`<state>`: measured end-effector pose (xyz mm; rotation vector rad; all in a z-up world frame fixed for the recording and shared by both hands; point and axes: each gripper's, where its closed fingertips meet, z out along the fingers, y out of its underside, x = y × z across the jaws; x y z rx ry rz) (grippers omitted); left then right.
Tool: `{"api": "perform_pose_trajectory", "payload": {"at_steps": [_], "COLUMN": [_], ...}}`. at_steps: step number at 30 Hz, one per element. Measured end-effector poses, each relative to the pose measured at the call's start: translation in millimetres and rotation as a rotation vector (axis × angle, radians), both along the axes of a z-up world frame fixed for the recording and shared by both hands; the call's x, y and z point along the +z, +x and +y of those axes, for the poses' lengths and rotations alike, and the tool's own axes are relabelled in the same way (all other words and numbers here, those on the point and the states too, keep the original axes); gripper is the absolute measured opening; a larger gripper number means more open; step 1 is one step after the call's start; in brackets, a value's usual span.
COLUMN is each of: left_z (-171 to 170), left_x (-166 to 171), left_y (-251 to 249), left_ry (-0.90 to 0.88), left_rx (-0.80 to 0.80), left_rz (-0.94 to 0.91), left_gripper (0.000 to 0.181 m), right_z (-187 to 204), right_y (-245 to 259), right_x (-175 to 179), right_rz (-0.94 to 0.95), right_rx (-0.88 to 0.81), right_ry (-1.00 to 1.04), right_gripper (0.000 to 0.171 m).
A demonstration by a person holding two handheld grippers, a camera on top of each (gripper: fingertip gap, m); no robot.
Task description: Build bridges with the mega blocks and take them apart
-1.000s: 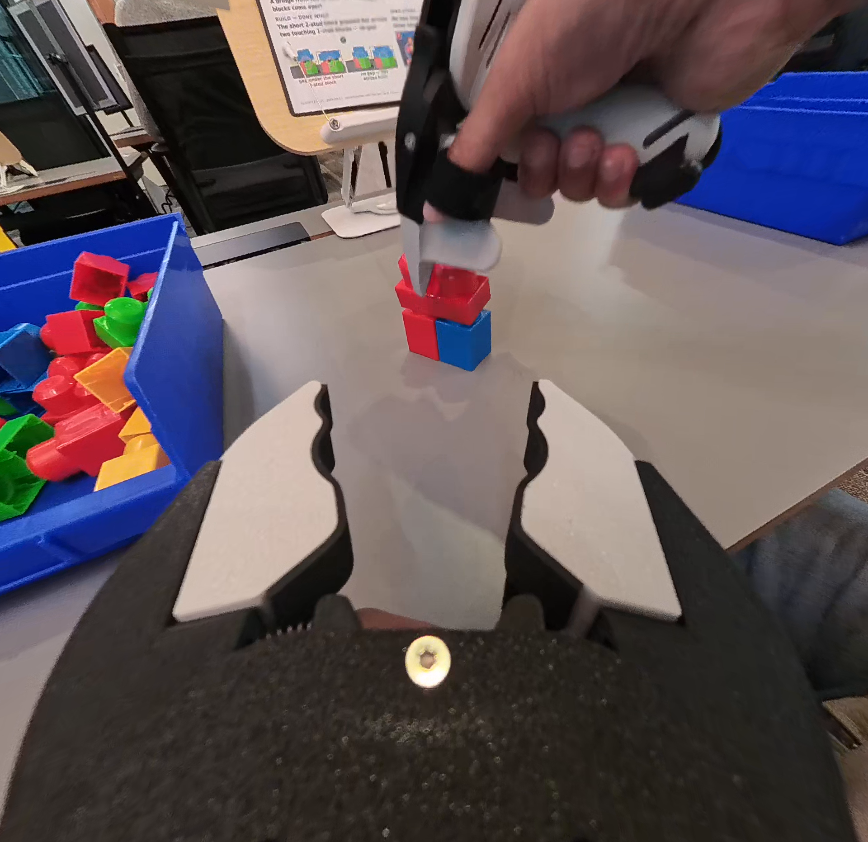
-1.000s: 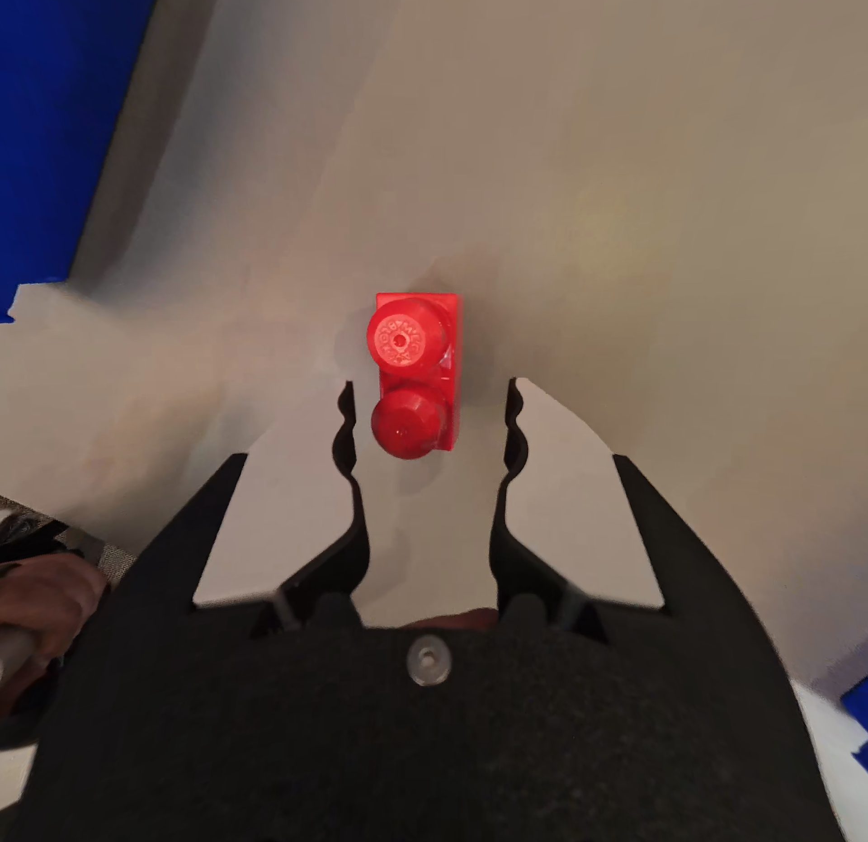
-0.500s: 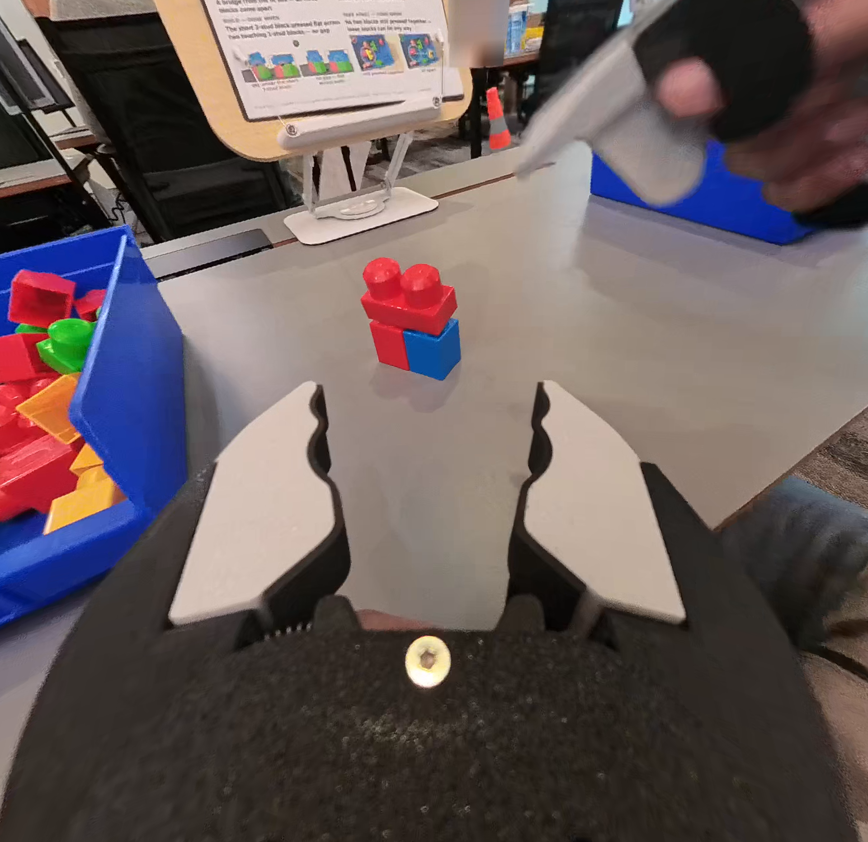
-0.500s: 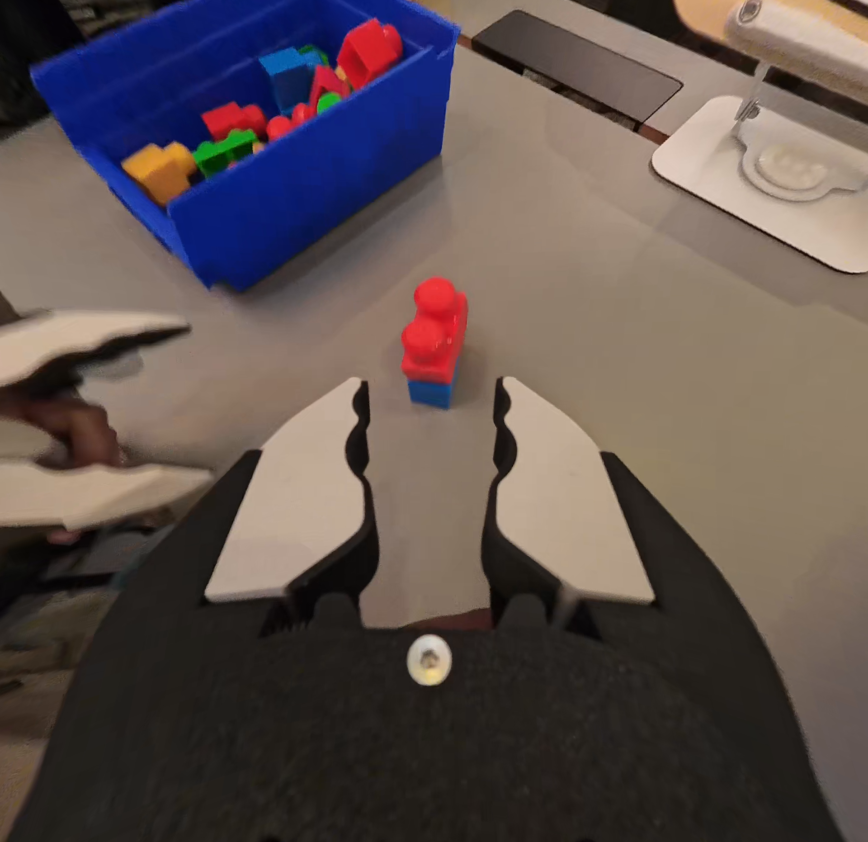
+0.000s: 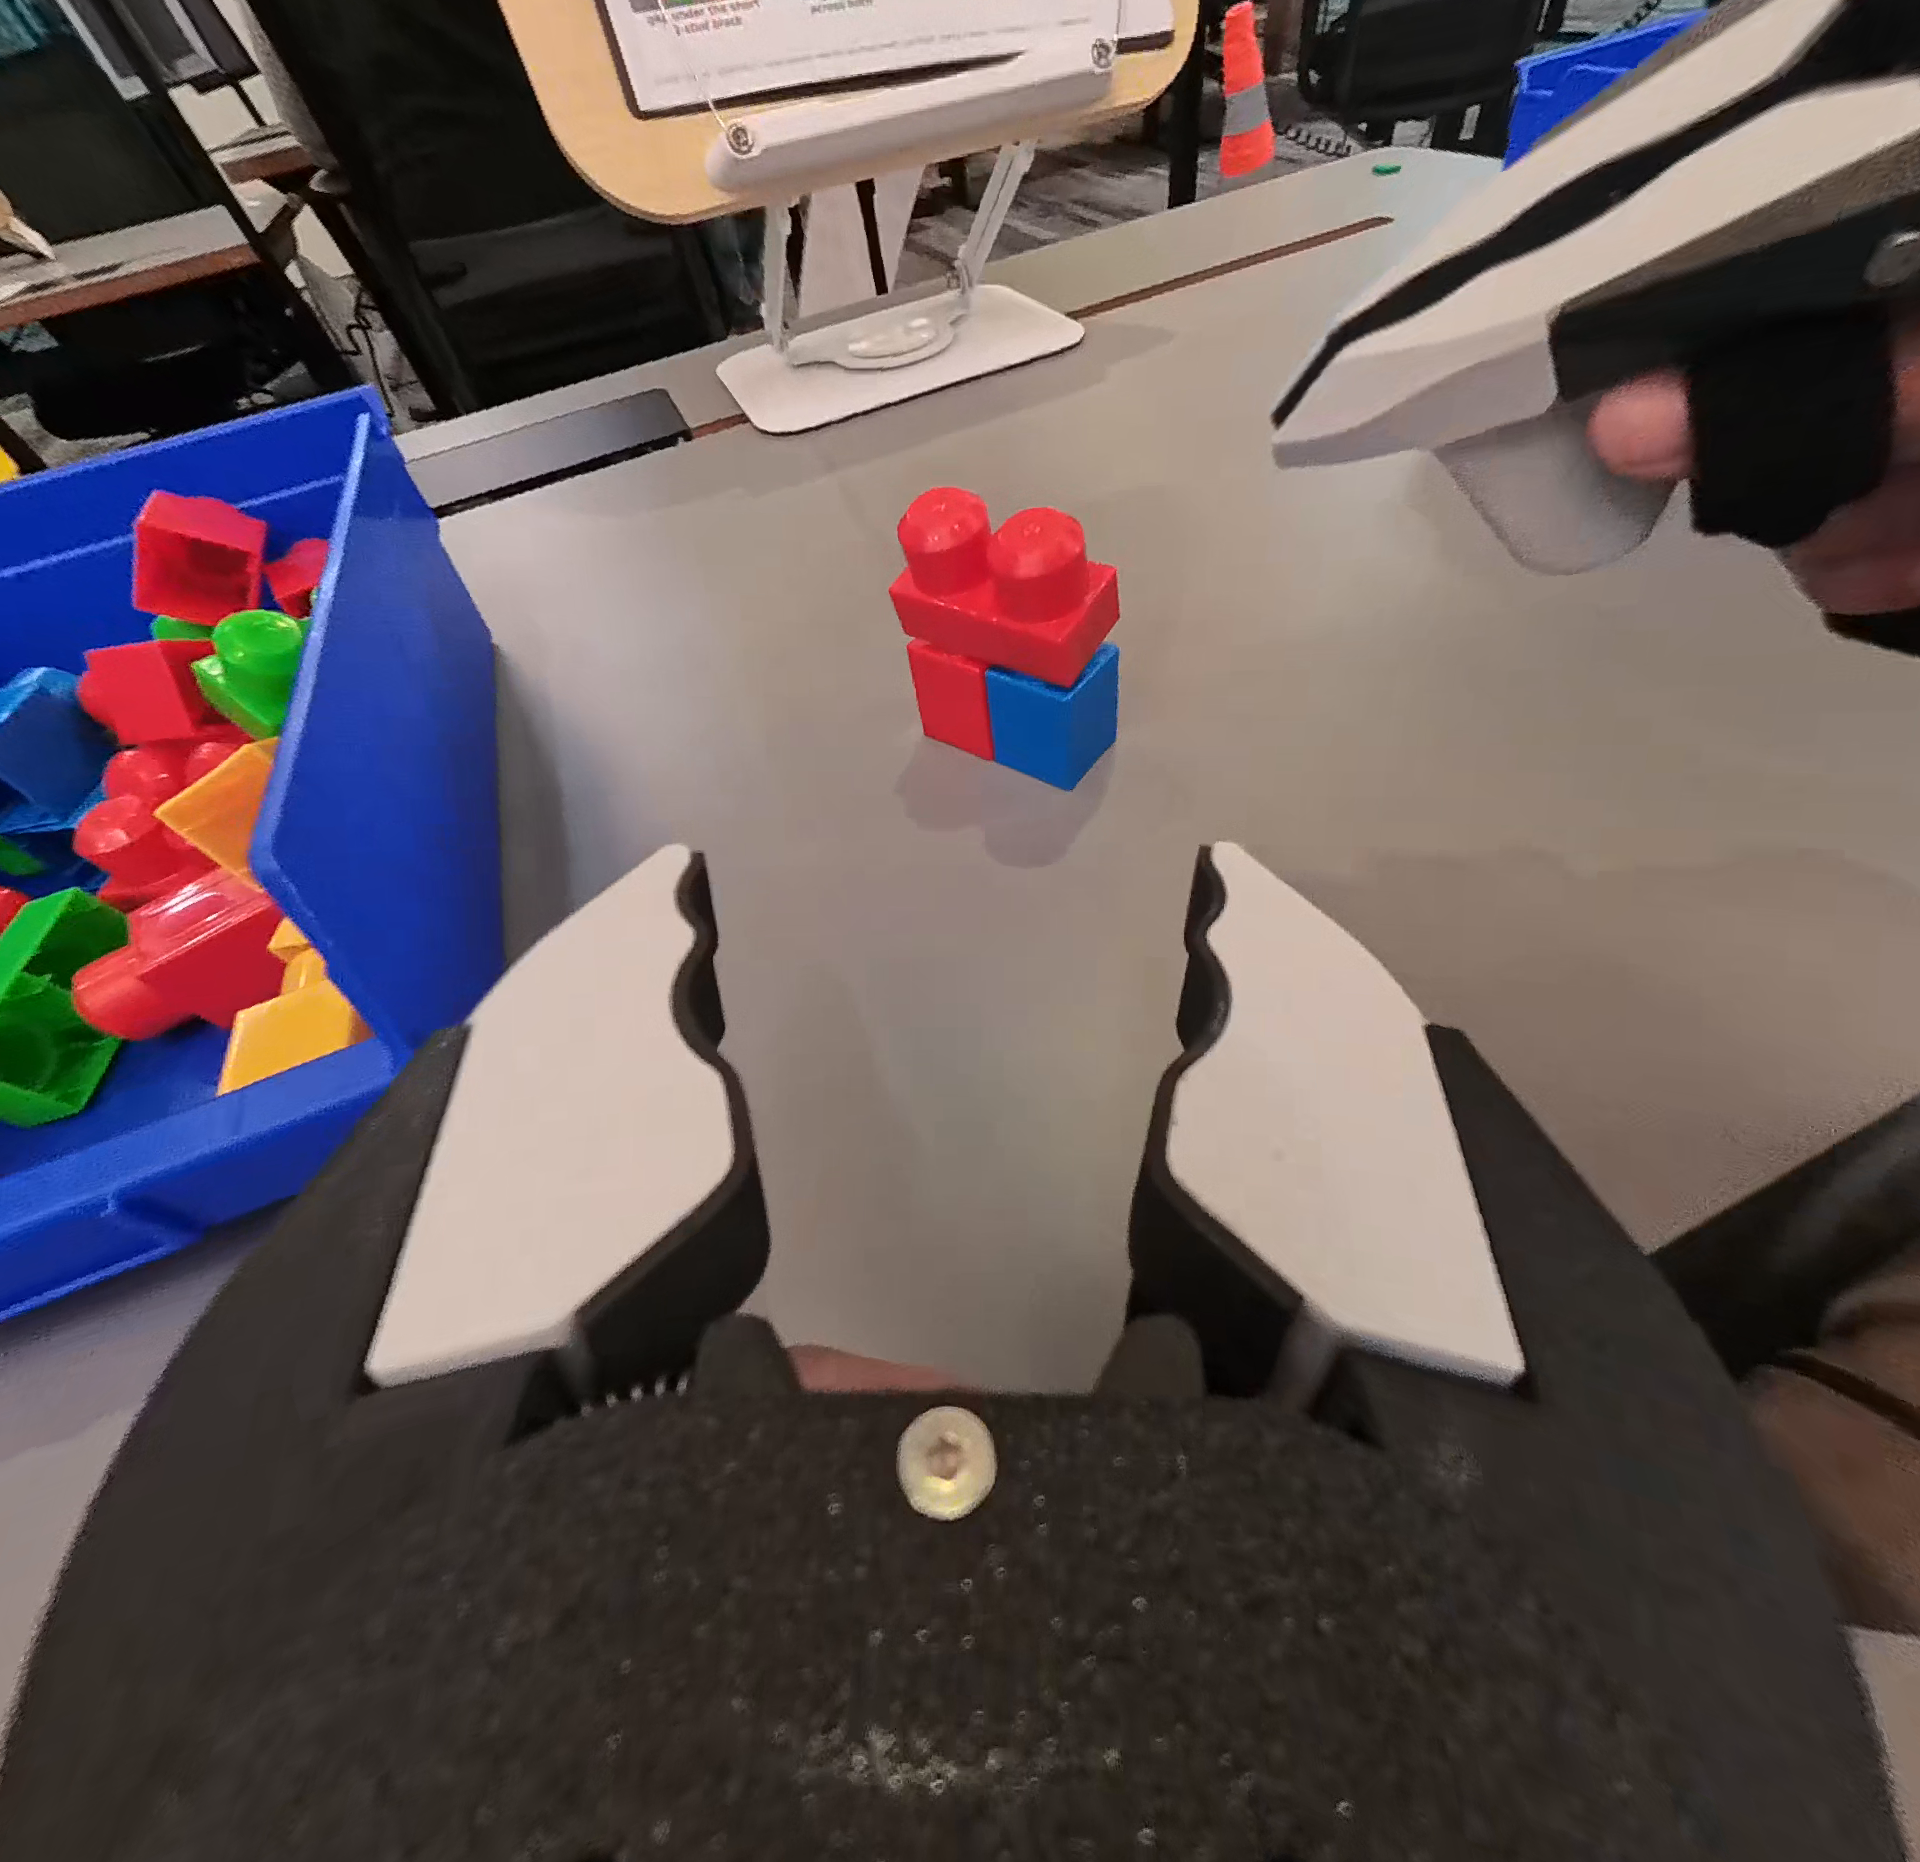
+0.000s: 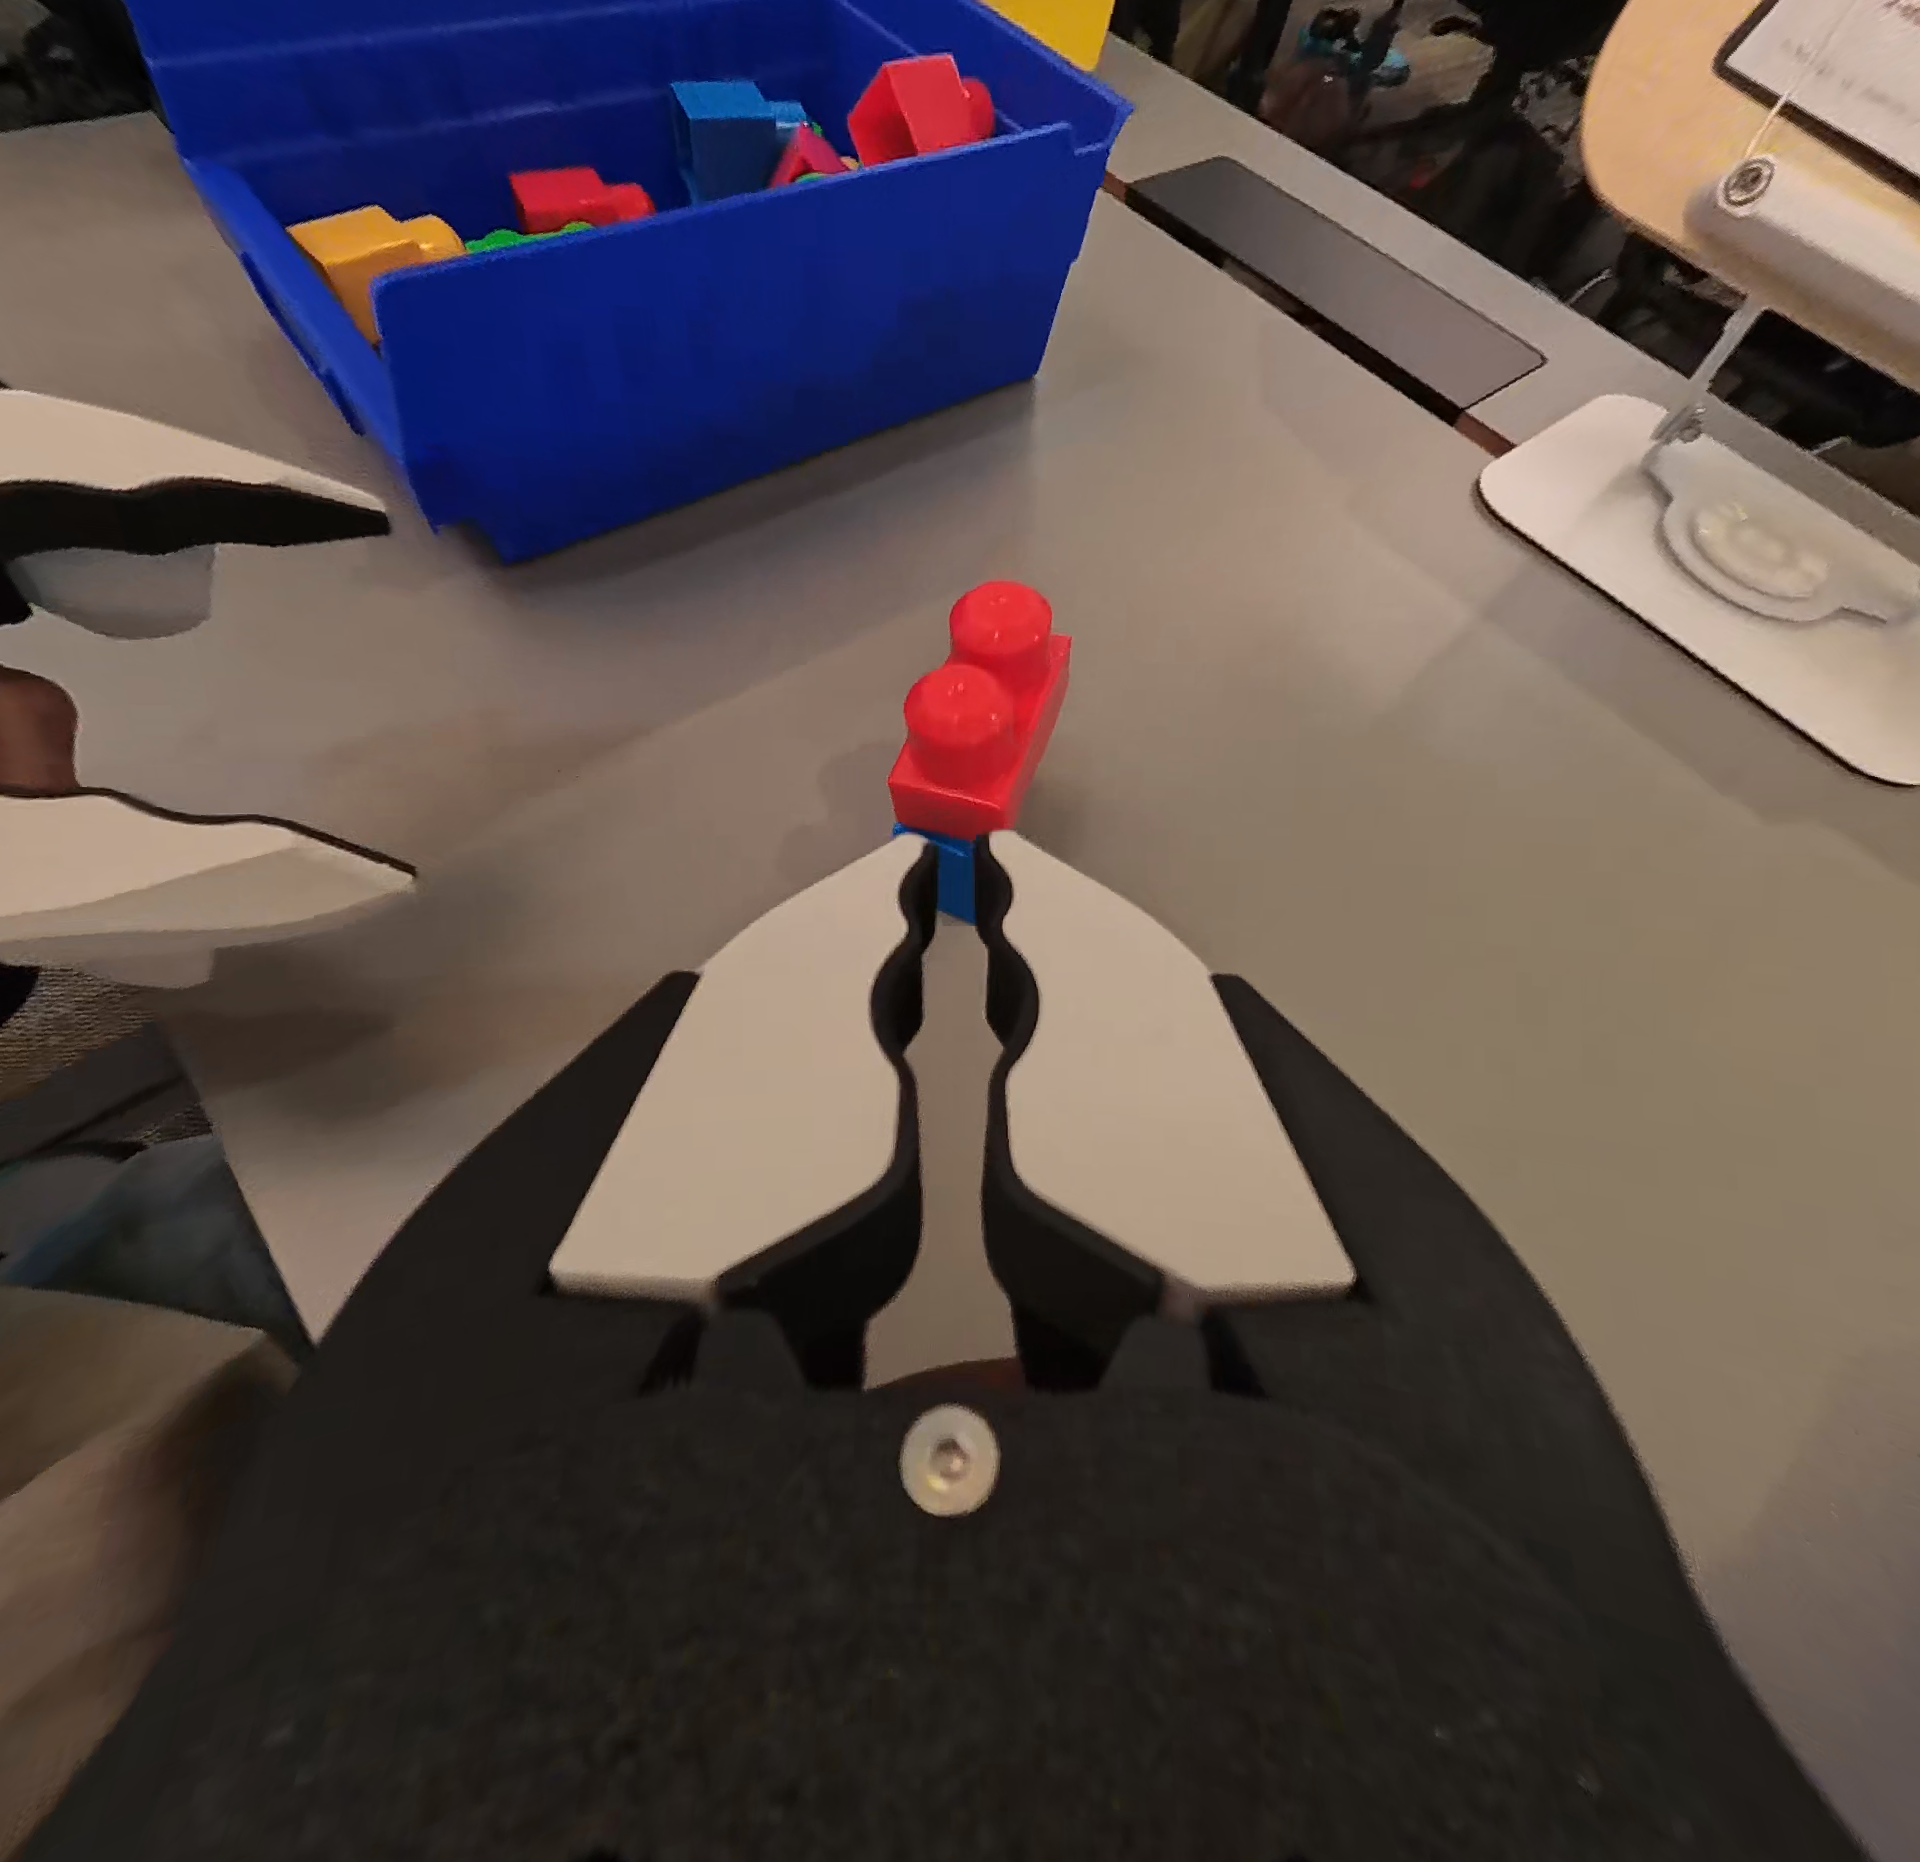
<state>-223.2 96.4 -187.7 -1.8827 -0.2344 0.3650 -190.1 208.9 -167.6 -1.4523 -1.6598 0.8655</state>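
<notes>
A small bridge stands on the grey table: a red two-stud block (image 5: pixel 1003 607) rests across a red single block (image 5: pixel 948 700) and a blue single block (image 5: pixel 1049 716) that touch each other. In the right wrist view I see the red two-stud block (image 6: pixel 977 742) end-on with the blue block (image 6: pixel 954 882) under it. My left gripper (image 5: pixel 945 856) is open and empty, a short way in front of the bridge. My right gripper (image 6: pixel 951 846) is shut on nothing; in the left wrist view it (image 5: pixel 1309 399) hovers up and to the right of the bridge.
A blue bin (image 5: pixel 384 773) with several loose coloured blocks sits left of the bridge; it also shows in the right wrist view (image 6: pixel 727 378). An instruction board on a white stand (image 5: pixel 904 347) is behind the bridge. A second blue bin (image 5: pixel 1558 87) is at the far right. The table's near edge is at the right.
My right gripper has let go of the red two-stud block on the bridge, pulled up and away to the right, and closed. My left gripper has stayed open.
</notes>
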Motion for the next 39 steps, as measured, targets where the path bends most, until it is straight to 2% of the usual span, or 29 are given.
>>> {"api": "perform_pose_trajectory", "payload": {"at_steps": [6, 11, 19, 26, 32, 36, 39], "left_z": [3, 8, 3, 2, 21, 45, 65], "left_x": [2, 0, -3, -9, -8, -18, -30], "left_y": [-3, -7, -8, -10, -10, -7, -6], "left_ry": [0.003, -0.02, -0.021, -0.021, -0.086, -0.166, -0.211], "left_rx": [0.018, 0.01, 0.045, 0.052, -0.029, -0.159, -0.244], "left_rz": [-0.007, 0.002, 0.0, -0.036, 0.011, 0.004, -0.068], "left_gripper": [0.086, 0.085, 0.084, 0.084, 0.087, 0.099, 0.108], "right_z": [5, 19, 18, 21, 27, 33, 25], "right_y": [-4, -35, -70, -70, -60, -27, 11], "right_x": [-6, -6, -23, -39, -14, 5, 8], "right_rz": [0.02, 0.003, -0.091, -0.141, -0.041, 0.05, 0.099], "right_rx": [0.067, 0.255, 0.436, 0.443, 0.427, 0.358, 0.334], "right_ry": [-0.093, 0.007, -0.167, -0.212, -0.236, -0.247, -0.243], "right_gripper": [0.002, 0.0, 0.0, 0.0, 0.0, 0.0, 0.0]}}
